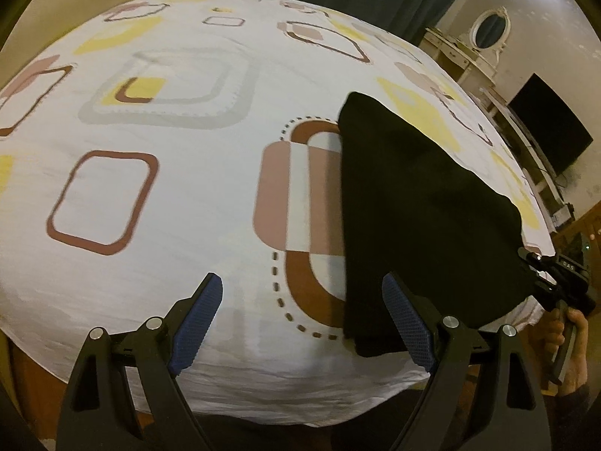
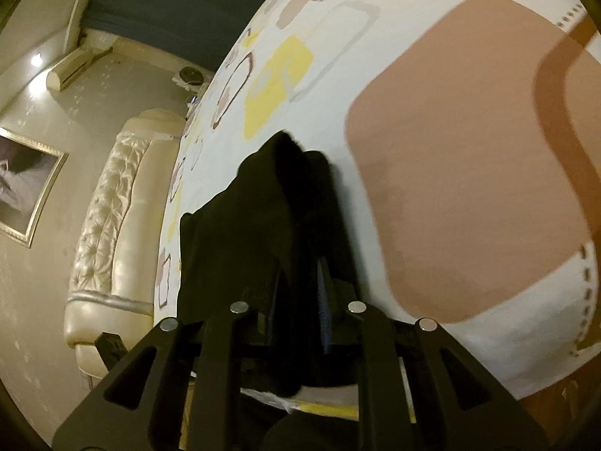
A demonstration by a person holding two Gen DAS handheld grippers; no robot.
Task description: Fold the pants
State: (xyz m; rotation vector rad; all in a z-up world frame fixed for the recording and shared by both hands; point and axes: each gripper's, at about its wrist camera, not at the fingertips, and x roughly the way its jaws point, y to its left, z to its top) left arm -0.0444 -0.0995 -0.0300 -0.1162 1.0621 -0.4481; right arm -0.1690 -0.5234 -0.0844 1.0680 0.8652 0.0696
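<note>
With the black pants [image 1: 424,218] folded at the right of the bed [image 1: 188,188], the right tool [image 2: 300,293] pinching their edge should lay it flat before letting go, the left tool [image 1: 300,323] waiting wide.

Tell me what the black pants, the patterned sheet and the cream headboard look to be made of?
Pants: soft matte black cloth, perhaps knit; it drapes limply and shows no shine.
Sheet: thin woven fabric, likely cotton, with printed shapes, a dull surface and fine wrinkles at the edge.
Headboard: glossy cream padding, leather or a leather look; buttoned tufts catch the light.
</note>
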